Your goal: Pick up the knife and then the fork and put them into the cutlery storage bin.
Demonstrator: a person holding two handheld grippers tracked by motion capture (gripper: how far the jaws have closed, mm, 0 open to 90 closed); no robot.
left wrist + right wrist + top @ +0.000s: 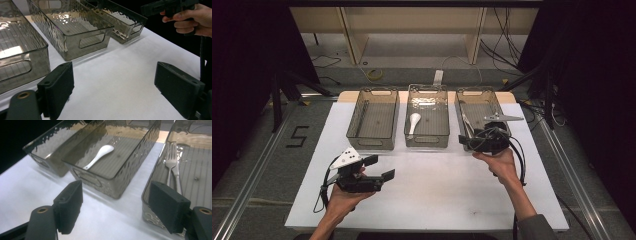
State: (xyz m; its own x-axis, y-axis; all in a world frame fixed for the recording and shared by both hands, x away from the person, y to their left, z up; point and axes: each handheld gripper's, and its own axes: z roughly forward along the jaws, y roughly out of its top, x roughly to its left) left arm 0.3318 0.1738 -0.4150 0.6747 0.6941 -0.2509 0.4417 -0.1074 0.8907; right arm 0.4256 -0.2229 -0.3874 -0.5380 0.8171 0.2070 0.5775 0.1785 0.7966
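While my right hand-held gripper (472, 141) hovers at the near end of the right tray (507, 116), its jaws stand wide with nothing between them, and the fork (172, 165) lies flat inside that tray, lengthwise on the ribbed floor. I judge the main risk to be the tray wall: one pad (168, 206) sits right over the near rim, so a careless pull or dip could knock the tray and slide it across the desk (437, 190), or clip the fork's handle. My left hand-held gripper (379, 167) is also wide and empty, low over bare desk, well apart from the trays. Around them, the middle tray (427, 140) holds a white spoon (100, 156), and the left tray (373, 142) looks empty. Cables trail from both grippers and could snag on a tray corner.
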